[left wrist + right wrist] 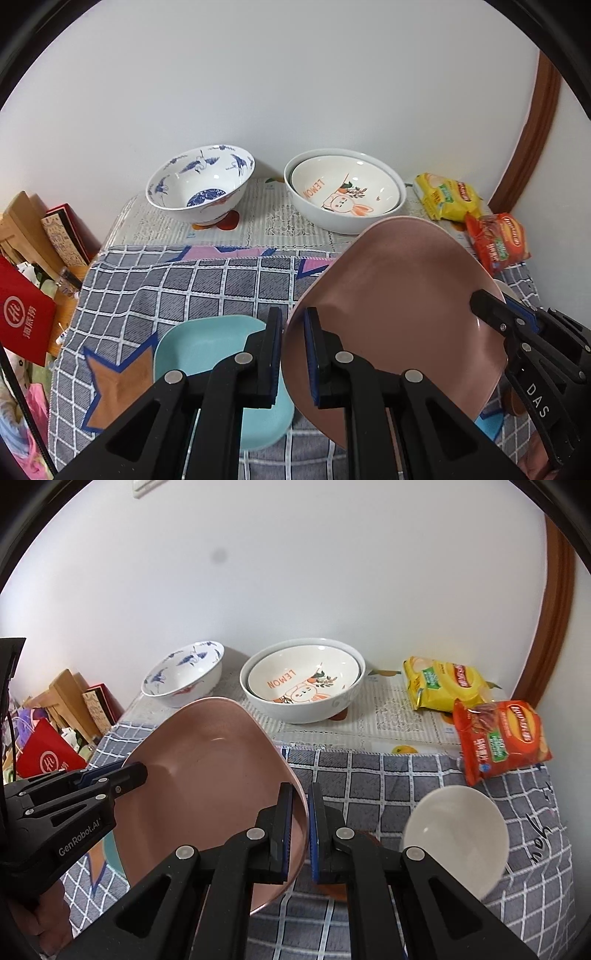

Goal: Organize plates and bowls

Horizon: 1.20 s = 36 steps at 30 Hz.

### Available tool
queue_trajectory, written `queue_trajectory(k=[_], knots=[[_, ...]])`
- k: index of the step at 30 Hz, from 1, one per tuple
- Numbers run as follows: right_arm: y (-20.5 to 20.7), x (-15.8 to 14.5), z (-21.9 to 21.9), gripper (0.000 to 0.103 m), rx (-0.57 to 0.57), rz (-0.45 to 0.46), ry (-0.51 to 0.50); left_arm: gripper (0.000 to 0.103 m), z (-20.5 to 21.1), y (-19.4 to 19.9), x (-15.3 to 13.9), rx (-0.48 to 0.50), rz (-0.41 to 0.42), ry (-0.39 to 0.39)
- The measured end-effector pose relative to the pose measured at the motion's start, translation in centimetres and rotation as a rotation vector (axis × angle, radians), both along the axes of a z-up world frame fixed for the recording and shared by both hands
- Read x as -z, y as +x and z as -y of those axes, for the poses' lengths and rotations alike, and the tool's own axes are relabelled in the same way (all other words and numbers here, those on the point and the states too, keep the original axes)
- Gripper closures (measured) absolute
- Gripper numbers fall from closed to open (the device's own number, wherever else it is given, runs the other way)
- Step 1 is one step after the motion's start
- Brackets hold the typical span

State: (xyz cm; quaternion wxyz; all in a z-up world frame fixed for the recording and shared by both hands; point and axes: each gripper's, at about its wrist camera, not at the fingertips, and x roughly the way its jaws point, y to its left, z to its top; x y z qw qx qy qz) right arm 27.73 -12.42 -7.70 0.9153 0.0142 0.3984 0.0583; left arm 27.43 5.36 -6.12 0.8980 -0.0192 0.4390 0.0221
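A pink plate (pixel 399 317) is held tilted above the table, with both grippers on its rim. My left gripper (pixel 293 360) is shut on its left edge. My right gripper (pixel 301 830) is shut on its right edge (pixel 207 775). A light blue plate (pixel 207 350) lies flat on the checked cloth under the left gripper. A small white bowl (pixel 456 830) sits at the right. A blue-and-white bowl (pixel 201 182) and a white bowl holding a "LEMON" dish (pixel 347 190) stand at the back by the wall.
Yellow (pixel 443 683) and red (pixel 498 738) snack bags lie at the back right. A red bag and boxes (pixel 29 288) stand off the table's left edge. A brown object (pixel 334 890) lies partly hidden under the right gripper. The wall is close behind.
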Motion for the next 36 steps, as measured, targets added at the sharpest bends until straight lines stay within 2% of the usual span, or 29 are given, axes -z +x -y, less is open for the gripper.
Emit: queue_trajectory(k=[15,36], knots=[[-6.1,-4.2,-0.6,0.095,0.011,0.08,-0.003,0.091,-0.3,-5.5,-3.8,0.003,0.076,-0.001],[-7.8,-4.3,-3.4,0.095,-0.011,0.09,-0.029,0.091,-3.1,-7.9,-3.2,-0.03,0.075,-0.036]])
